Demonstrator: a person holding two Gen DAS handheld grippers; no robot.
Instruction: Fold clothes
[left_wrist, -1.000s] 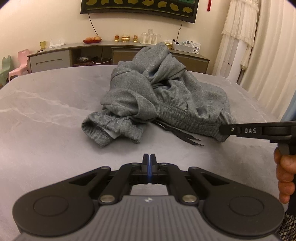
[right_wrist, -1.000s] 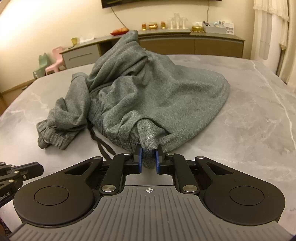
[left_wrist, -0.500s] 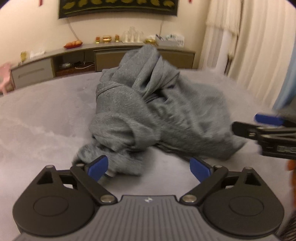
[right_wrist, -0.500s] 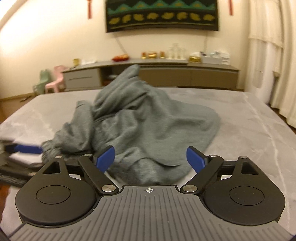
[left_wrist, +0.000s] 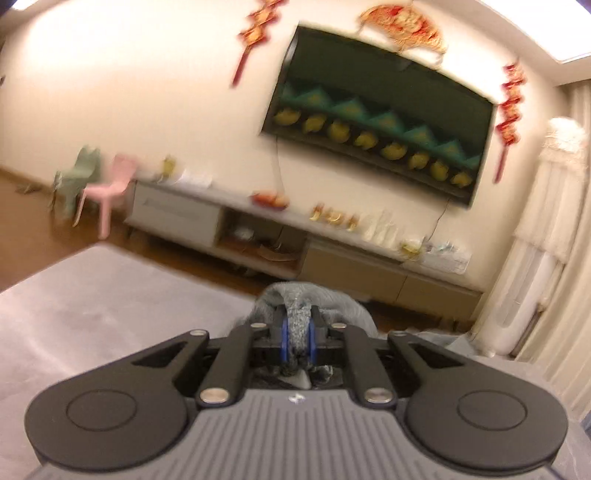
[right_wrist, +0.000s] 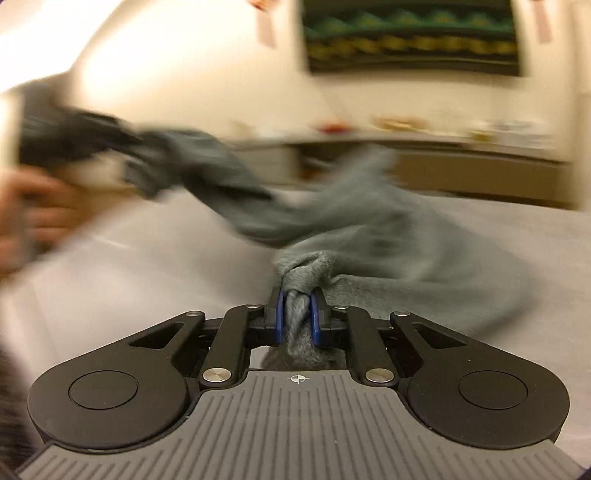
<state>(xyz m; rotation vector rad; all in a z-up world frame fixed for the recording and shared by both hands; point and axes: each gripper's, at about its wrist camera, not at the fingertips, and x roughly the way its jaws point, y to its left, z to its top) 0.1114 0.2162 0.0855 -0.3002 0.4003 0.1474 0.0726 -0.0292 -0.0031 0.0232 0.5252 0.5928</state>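
- The left gripper (left_wrist: 297, 338) has its blue-padded fingers (left_wrist: 283, 338) pressed narrow on a bunch of the grey garment (left_wrist: 300, 325); cloth fills the slit between the pads and bulges out above them.
- In the left wrist view that gripper tilts upward, so the grey surface (left_wrist: 110, 306) fills only the lower left.
- The right gripper (right_wrist: 297, 319) likewise has its fingers (right_wrist: 279, 317) clamped on a fold of the garment (right_wrist: 388, 236), with a knot of fleece puckered just past the tips.
- In the right wrist view the garment stretches from the right fingers up and leftward across the pale surface (right_wrist: 147, 266), its far end raised off it and meeting the blurred left gripper (right_wrist: 74, 136) and the person's left hand (right_wrist: 33, 214).
- The bulk of the cloth (heavily blurred) lies on the surface to the right of the right fingers.
- Writing: no brand word can be read on either gripper in these views; each grey ribbed housing bears only a small mark, a pale emblem (left_wrist: 295, 398) on the left, a crosshair symbol (right_wrist: 297, 378) on the right.
- Behind, a dark wall panel (left_wrist: 376, 122) shows green peaks and yellow shapes, with red hanging ornaments (left_wrist: 509, 107) beside it; their characters are too blurred to read.
- A long low sideboard (left_wrist: 258, 240) stands under the panel, a pink chair (left_wrist: 107, 192) at its left end, pale curtains (left_wrist: 554, 221) on the right.
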